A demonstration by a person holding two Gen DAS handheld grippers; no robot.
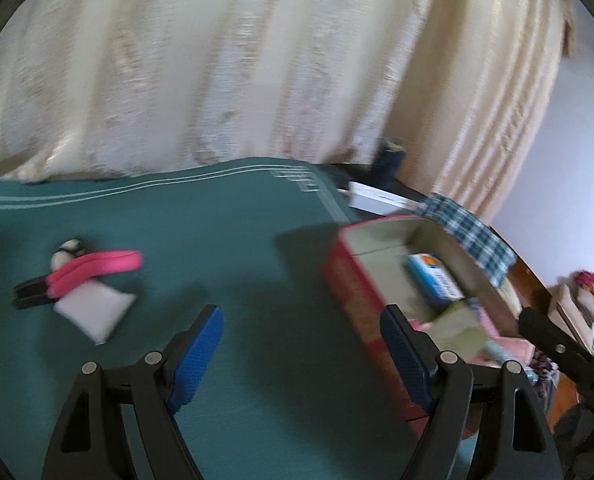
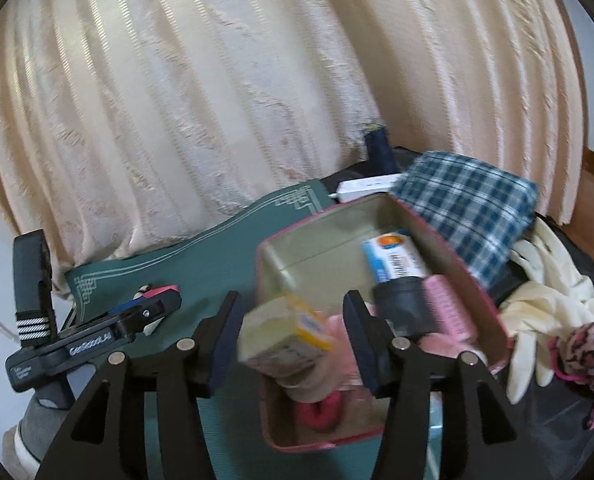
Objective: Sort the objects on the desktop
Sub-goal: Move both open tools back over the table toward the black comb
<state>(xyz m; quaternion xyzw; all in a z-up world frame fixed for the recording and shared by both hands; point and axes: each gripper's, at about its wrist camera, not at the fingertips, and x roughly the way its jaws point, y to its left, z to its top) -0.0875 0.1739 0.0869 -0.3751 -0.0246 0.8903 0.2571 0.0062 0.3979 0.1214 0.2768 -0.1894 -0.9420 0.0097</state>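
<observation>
The left tool (image 1: 297,356) is wide apart and empty. The pink band (image 1: 97,268) lies ahead to its left, long side across. The right tool (image 2: 293,340) is apart over the tin (image 2: 481,280).

motion blur smears the yellow-green box (image 2: 285,336), its label unreadable.

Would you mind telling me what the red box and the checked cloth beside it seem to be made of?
Red box: probably tin; thin rigid walls, dull metallic grey inside, red outside. Checked cloth: woven fabric, matte, blue-and-white plaid, lying in soft folds.
</observation>
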